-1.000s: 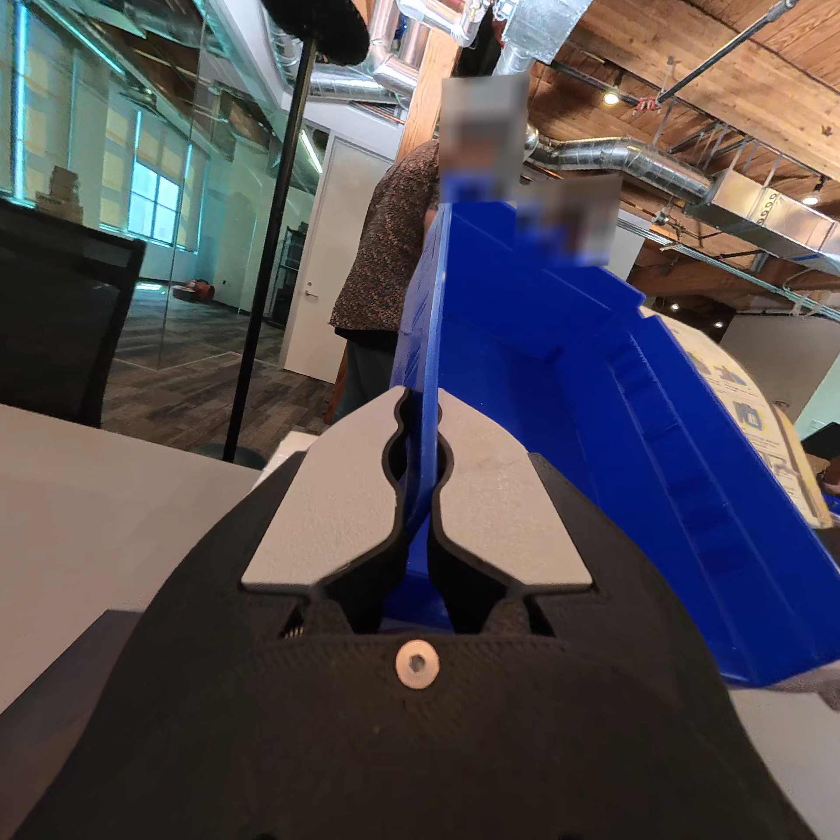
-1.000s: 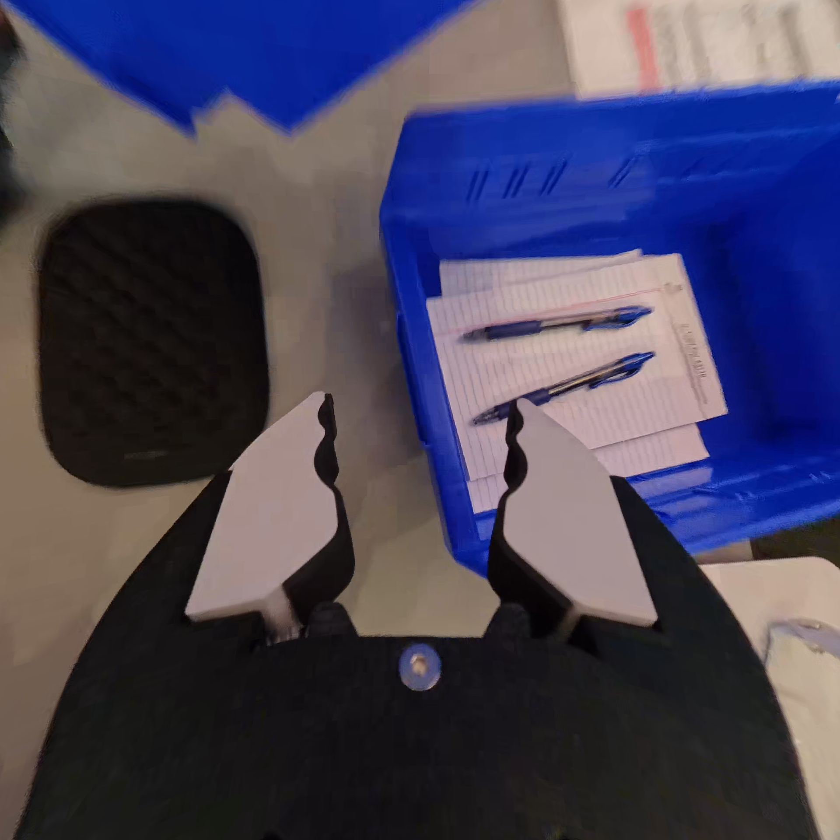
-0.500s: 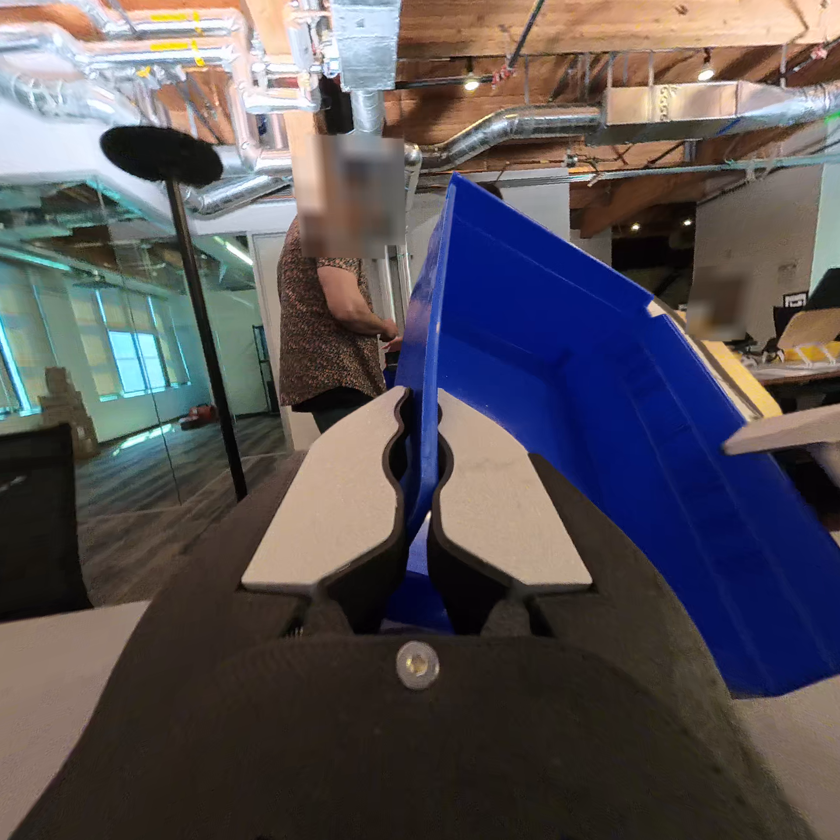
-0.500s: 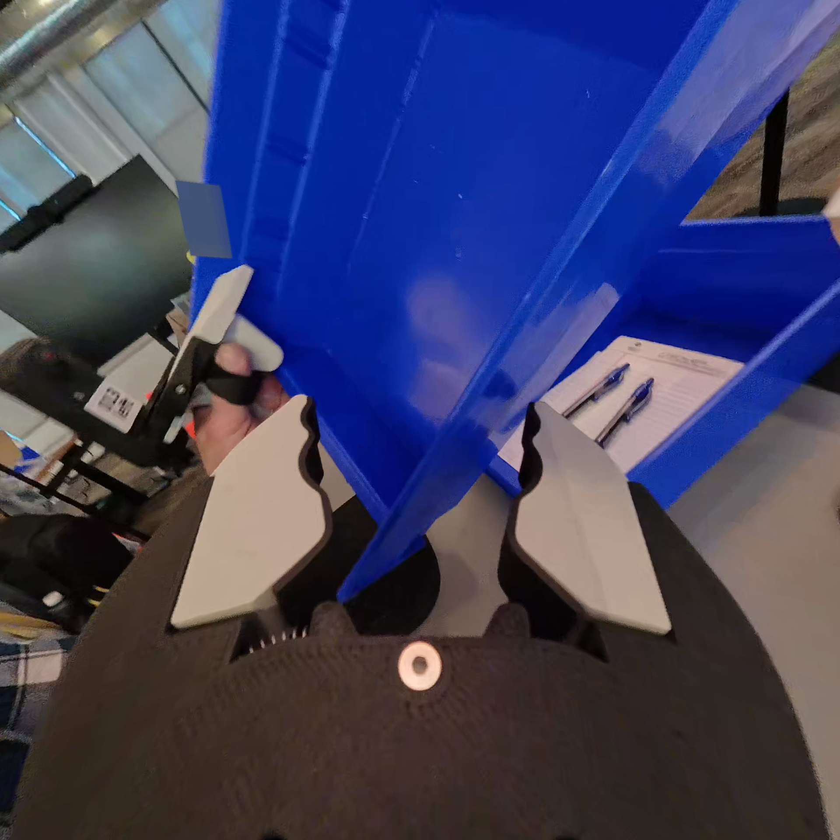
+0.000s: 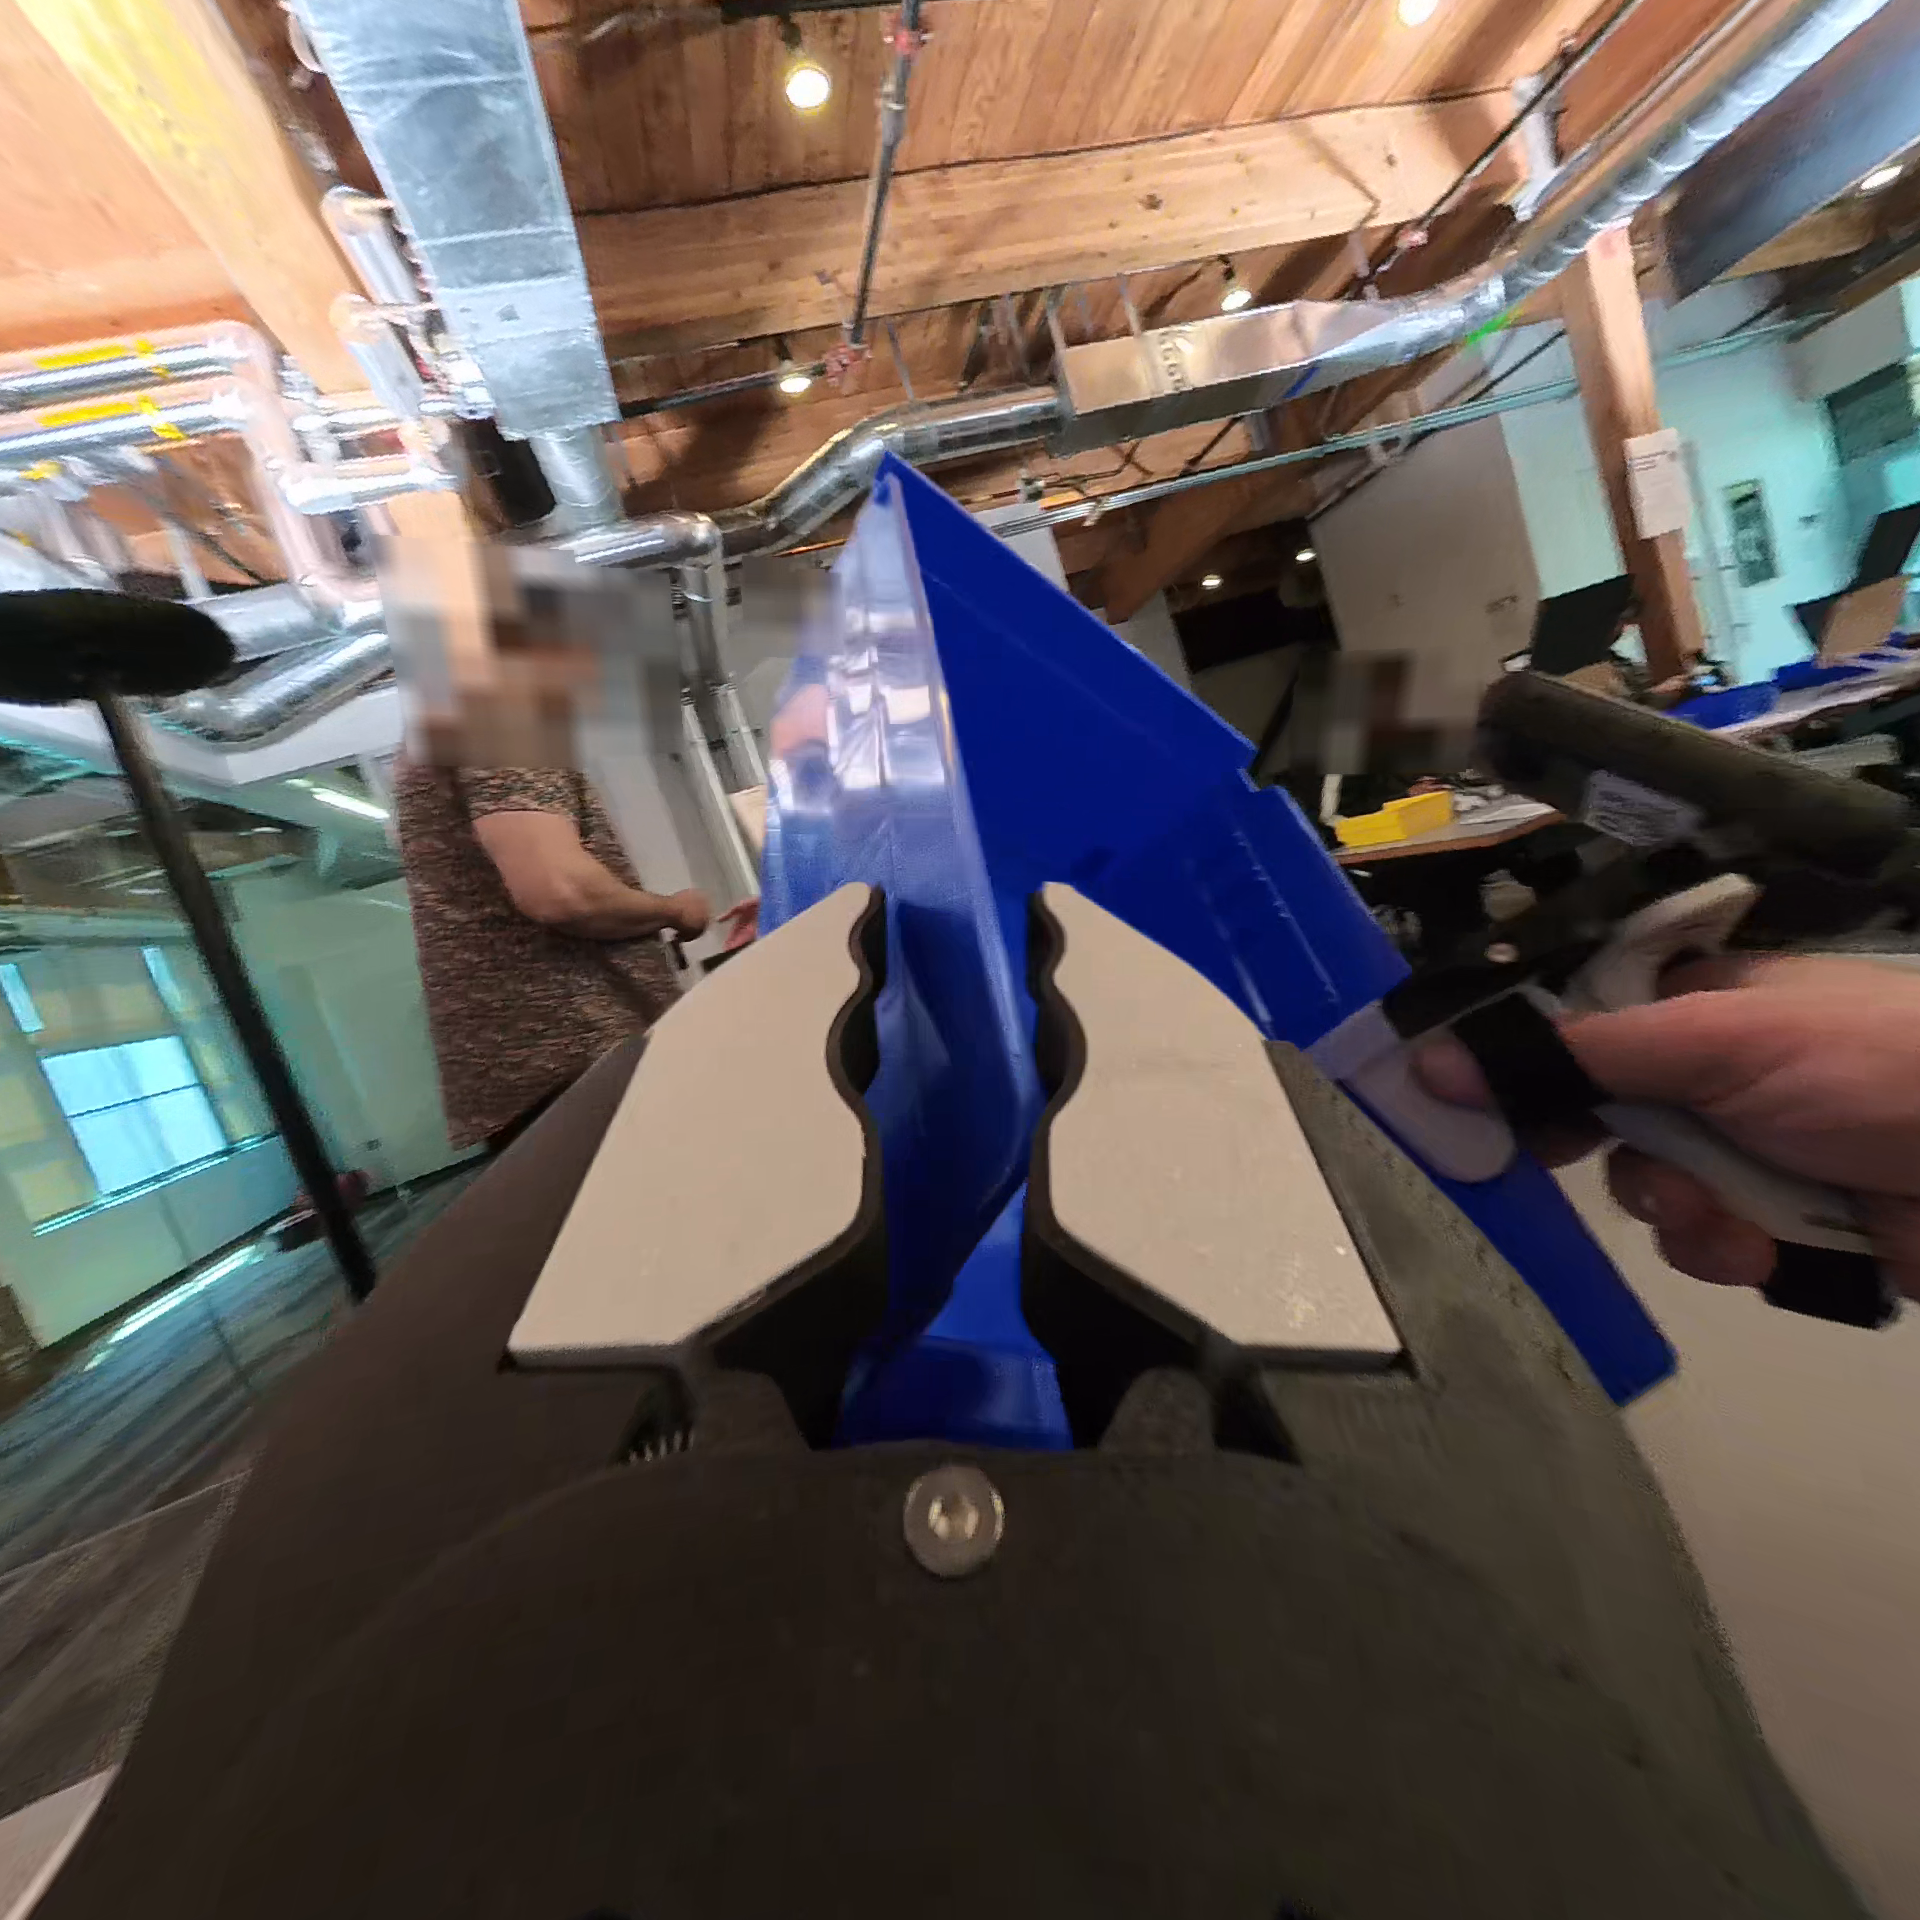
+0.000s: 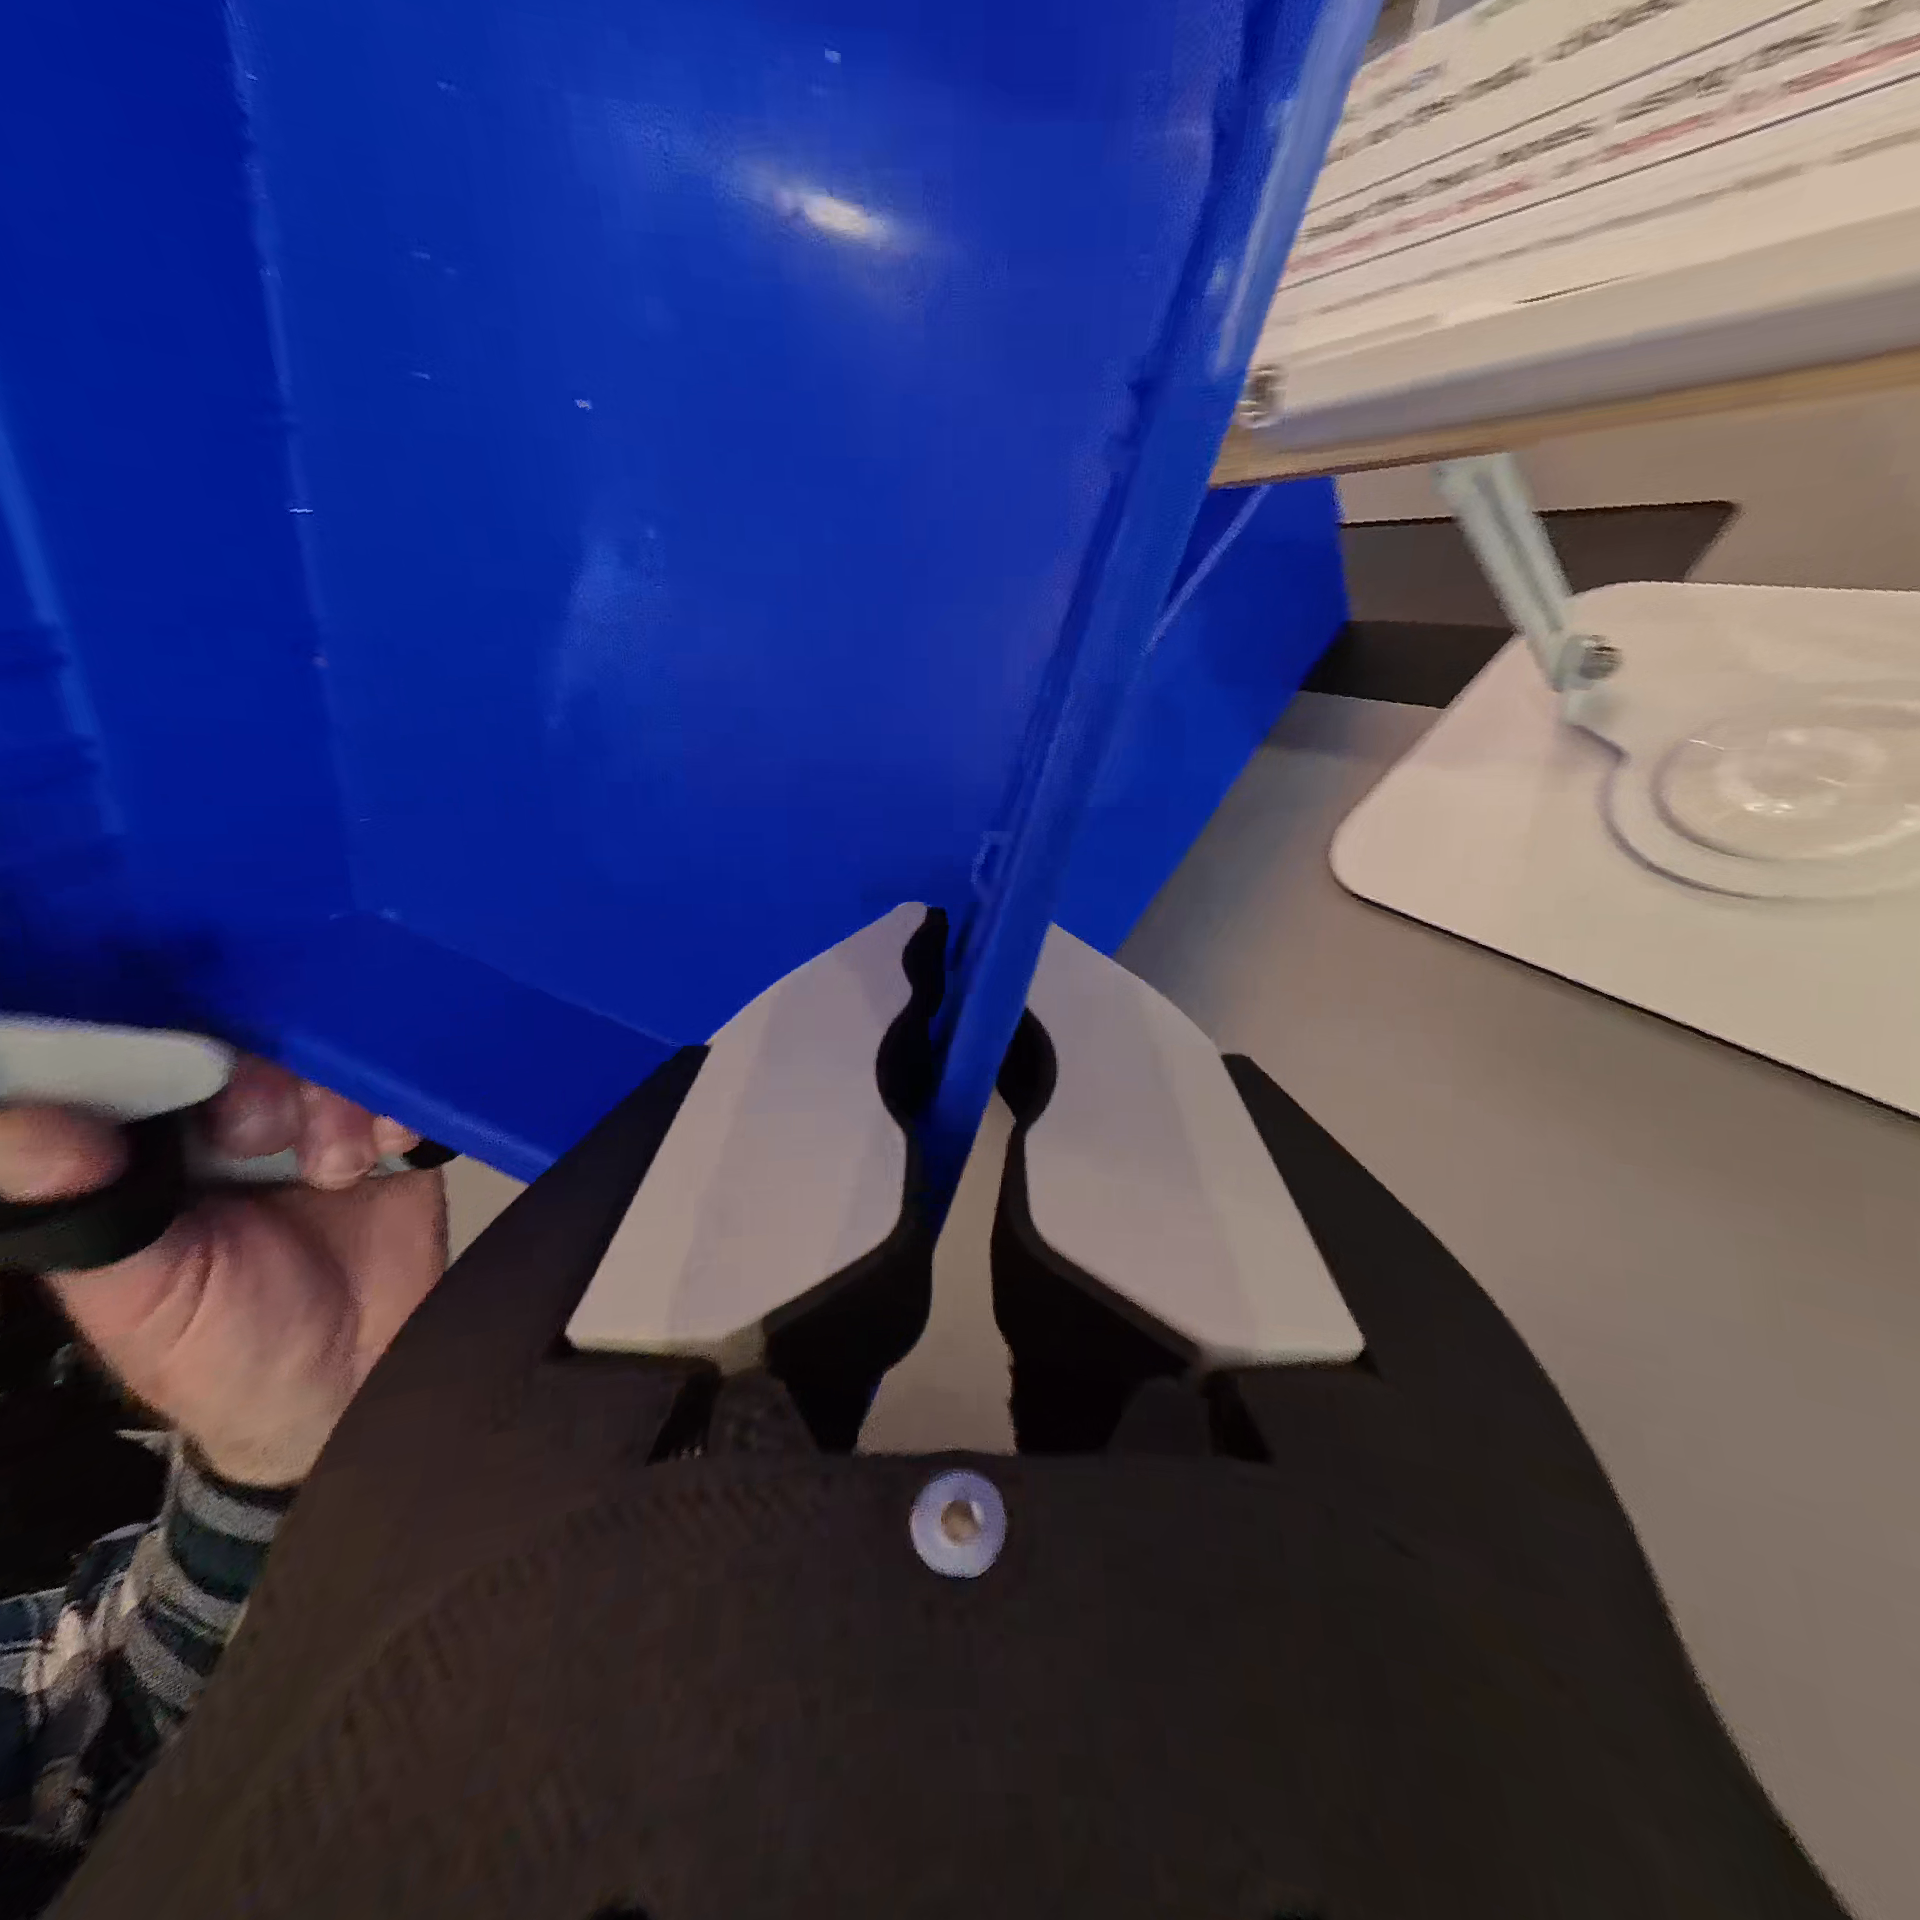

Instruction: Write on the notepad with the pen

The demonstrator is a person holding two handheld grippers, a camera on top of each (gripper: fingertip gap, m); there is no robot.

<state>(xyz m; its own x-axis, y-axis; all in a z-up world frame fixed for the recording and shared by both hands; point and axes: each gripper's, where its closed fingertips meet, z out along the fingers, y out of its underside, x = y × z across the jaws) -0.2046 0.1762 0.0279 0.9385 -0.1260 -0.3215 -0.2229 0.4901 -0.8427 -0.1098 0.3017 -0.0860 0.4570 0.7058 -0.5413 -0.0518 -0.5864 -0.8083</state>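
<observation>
A blue plastic bin [image 5: 1091,831] is held tipped up above the grey table [image 6: 1507,1299]. My left gripper [image 5: 956,904] has one bin wall between its jaws, which stand a little apart, so it looks open. My right gripper [image 6: 977,925] is shut on another wall edge of the bin [image 6: 623,468]. It also shows in the left wrist view [image 5: 1392,1049] at the right, clamped on the bin's rim, with the hand [image 5: 1714,1091] that holds it. The notepad and the pens are out of view.
A second blue bin [image 6: 1236,665] stands on the table behind the lifted one. A white stand base [image 6: 1558,831] carries a tilted board with a printed sheet [image 6: 1558,208] at the right. A person [image 5: 520,935] stands beyond the table, next to a black pole [image 5: 208,935]. The grippers' ends are close to 20 cm from one another.
My right gripper has closed on the bin's wall edge. My left gripper's jaws have spread apart around the wall that they were clamping. The bin has turned, and the pens and notepad have left view.
</observation>
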